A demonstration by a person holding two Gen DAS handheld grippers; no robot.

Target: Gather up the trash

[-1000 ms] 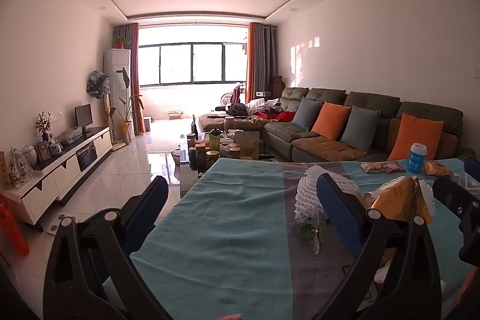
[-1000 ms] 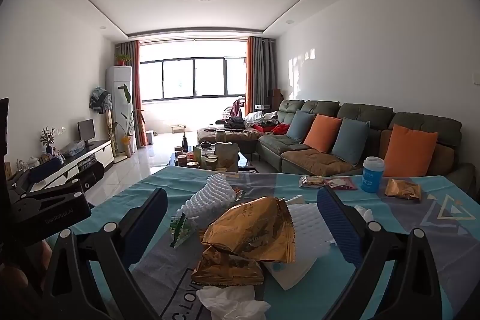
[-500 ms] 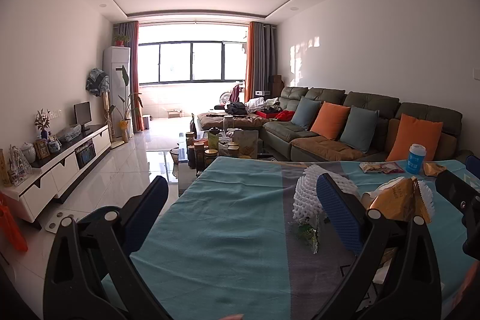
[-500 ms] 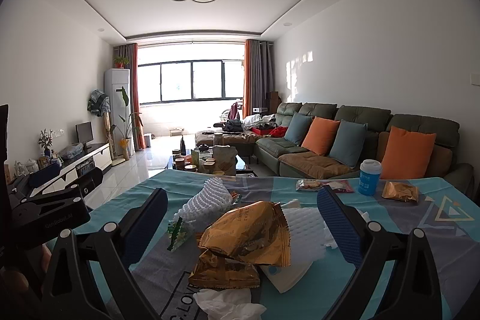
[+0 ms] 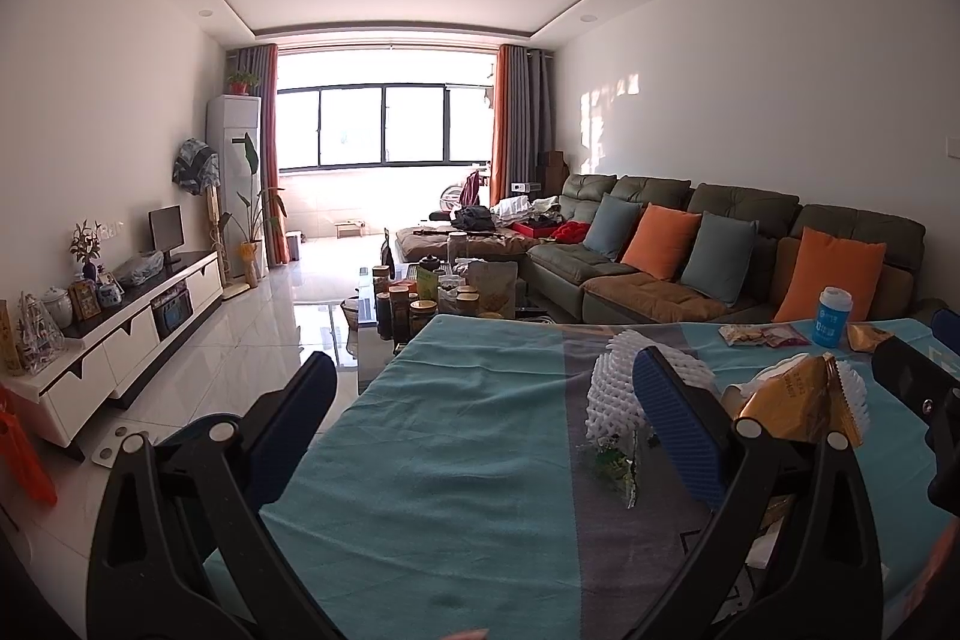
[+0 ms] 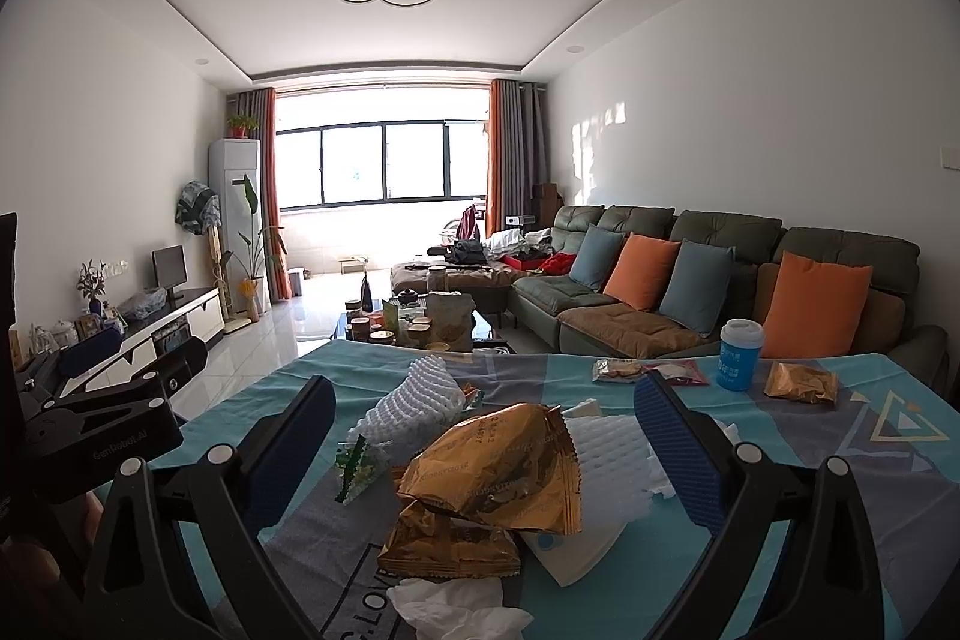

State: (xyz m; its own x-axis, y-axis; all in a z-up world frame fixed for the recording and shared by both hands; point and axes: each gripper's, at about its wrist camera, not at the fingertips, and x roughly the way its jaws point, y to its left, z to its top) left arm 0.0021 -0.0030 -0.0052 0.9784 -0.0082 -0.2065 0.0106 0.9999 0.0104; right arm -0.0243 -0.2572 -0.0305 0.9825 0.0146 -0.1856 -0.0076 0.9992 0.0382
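Left wrist view: almost nothing has changed over the last second, only a slight drift of the camera, so no pickup has begun. Left gripper (image 5: 480, 418) hangs spread wide and empty over bare teal tablecloth (image 5: 456, 436), woven and matte with a grey band. Trash sits off to the right of it: a white foam net (image 5: 618, 388), ribbed and squashy, partly behind the right finger; a small green wrapper (image 5: 618, 463), crinkly, lying just below the net; a gold snack bag (image 5: 798, 397), shiny foil with a jagged edge. Farther back a blue cup (image 5: 834, 316) with a white lid stands upright by flat packets. Sofa (image 5: 690, 250) behind, soft, with orange and blue cushions.

Right wrist view: again barely any shift since a second ago; the pile sits a touch lower in frame, so I judge the hand is only lining up. Right gripper (image 6: 480, 430) is released, nothing between its fingers, aimed over the heap. Gold snack bag (image 6: 498, 466) lies on top, creased foil, overlapping a second gold bag (image 6: 450, 541) under it. Foam net (image 6: 414, 403) lies left and behind; a flat white foam sheet (image 6: 606, 445) lies right of the bags. Crumpled white tissue (image 6: 456, 604), soft and limp, is nearest the camera. Green wrapper (image 6: 360, 466) lies near the left finger. Everything is light and thin and likely to crumple when pinched. No bin is visible in either view.
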